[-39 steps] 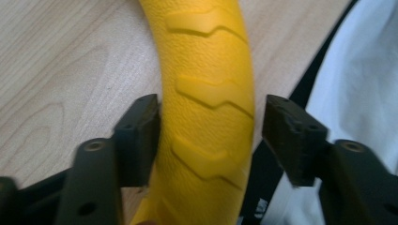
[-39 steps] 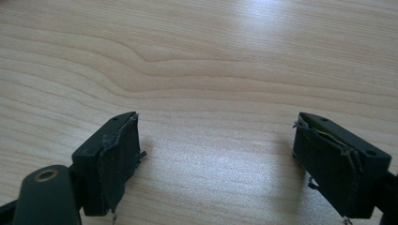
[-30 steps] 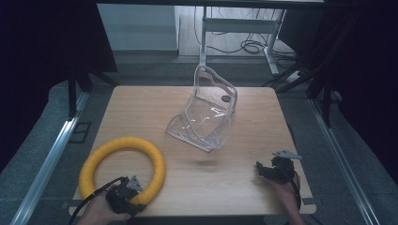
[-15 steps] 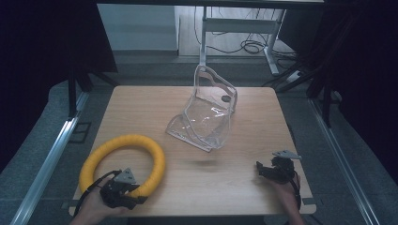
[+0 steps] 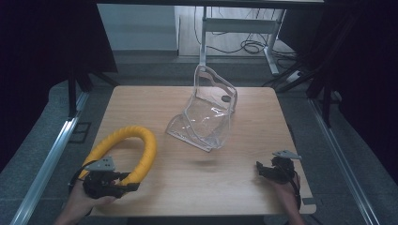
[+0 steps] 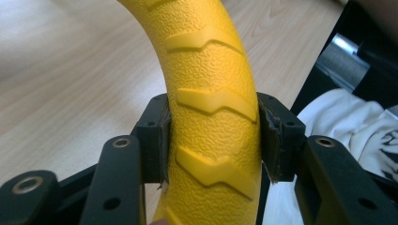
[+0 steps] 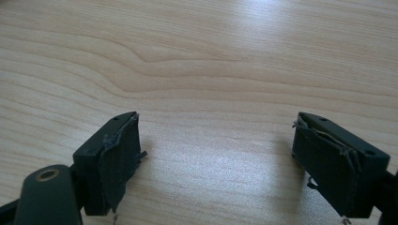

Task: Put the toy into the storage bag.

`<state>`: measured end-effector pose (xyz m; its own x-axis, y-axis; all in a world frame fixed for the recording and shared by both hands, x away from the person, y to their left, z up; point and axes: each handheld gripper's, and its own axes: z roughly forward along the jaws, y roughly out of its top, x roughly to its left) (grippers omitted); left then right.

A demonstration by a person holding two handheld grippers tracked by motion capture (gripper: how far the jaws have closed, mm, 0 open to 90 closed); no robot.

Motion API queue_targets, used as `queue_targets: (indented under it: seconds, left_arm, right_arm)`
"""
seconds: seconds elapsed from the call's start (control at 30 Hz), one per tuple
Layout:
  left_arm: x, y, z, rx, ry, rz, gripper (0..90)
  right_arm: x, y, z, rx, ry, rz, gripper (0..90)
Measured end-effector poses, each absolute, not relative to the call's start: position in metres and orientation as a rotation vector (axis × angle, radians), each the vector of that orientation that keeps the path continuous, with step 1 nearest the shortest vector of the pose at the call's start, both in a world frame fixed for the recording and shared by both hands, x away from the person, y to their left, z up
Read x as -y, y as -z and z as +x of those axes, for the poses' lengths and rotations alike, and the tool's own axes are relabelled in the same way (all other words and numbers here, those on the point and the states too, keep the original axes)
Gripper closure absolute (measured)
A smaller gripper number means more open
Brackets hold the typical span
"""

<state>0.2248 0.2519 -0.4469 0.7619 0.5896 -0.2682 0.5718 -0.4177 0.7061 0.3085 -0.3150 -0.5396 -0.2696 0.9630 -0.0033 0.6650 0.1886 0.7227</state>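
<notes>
Wooden table in a dark-curtained bay

The pale wood-grain table (image 5: 216,187) stands on grey floor (image 5: 141,68). A metal rail (image 5: 44,161) runs along the floor at 9 o'clock and a second rail (image 5: 339,154) at 3 o'clock, each just beside the table. At 12 o'clock, well beyond the far edge, stands a white-legged frame (image 5: 203,40), with black cables (image 5: 248,46) coiled on the floor at 1 o'clock. Dark curtains hang at 10 o'clock (image 5: 42,42) and 2 o'clock (image 5: 368,70). In the left gripper view, a rumpled white cloth (image 6: 338,117) with a dark print lies past the table's edge at 3 o'clock.
</notes>
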Motion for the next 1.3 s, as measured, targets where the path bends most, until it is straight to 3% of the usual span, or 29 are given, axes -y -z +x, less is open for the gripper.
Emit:
queue_targets:
  seconds: [0.77, 1.3]
  left_arm:
    - [-0.302, 0.399, 0.224, -0.873, -0.187, 1.857, 51.5]
    - [-0.29, 0.372, 0.227, -0.794, -0.252, 1.768, 51.4]
  right_arm:
    - [0.315, 0.54, 0.309, -2.003, -0.855, 1.525, 16.0]
    - [0.315, 0.54, 0.309, -2.002, -0.855, 1.525, 16.0]
